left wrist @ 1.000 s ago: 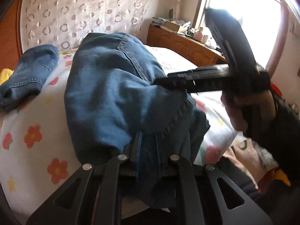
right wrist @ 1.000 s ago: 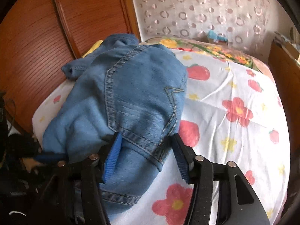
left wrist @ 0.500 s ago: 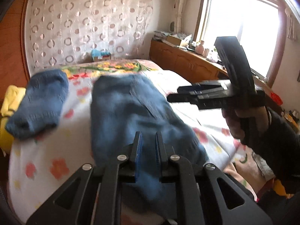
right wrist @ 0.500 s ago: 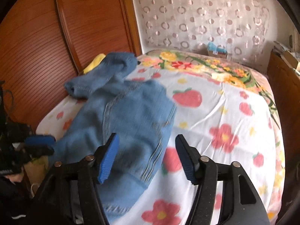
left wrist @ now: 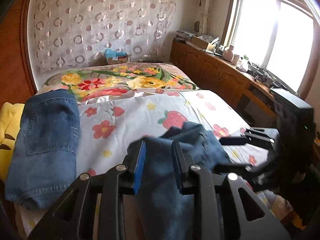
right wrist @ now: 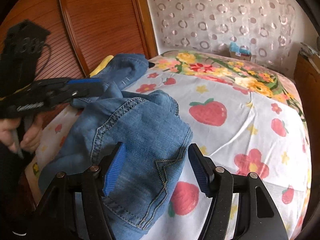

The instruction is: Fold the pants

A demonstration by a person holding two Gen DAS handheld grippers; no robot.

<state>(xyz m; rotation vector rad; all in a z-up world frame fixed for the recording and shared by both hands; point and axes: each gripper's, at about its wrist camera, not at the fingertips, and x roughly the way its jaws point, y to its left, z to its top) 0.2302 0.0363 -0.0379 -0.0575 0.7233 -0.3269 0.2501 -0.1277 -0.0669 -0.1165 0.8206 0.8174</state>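
The blue denim pants lie crumpled at the near edge of the bed; in the left wrist view they run under and past my fingers. My left gripper is open, its blue pads either side of the denim without pinching it. It also shows in the right wrist view, over the far part of the pants. My right gripper is open wide with the cloth between its fingers. It shows at the right of the left wrist view, beside the pants.
A second folded pair of jeans lies at the bed's left side on something yellow. The bed has a flowered sheet. A wooden panel stands at left, a cabinet under the window at right.
Both grippers have let go of the pants. The left one was shut on the denim and has opened. The pants dropped from raised to crumpled on the bed's near edge.
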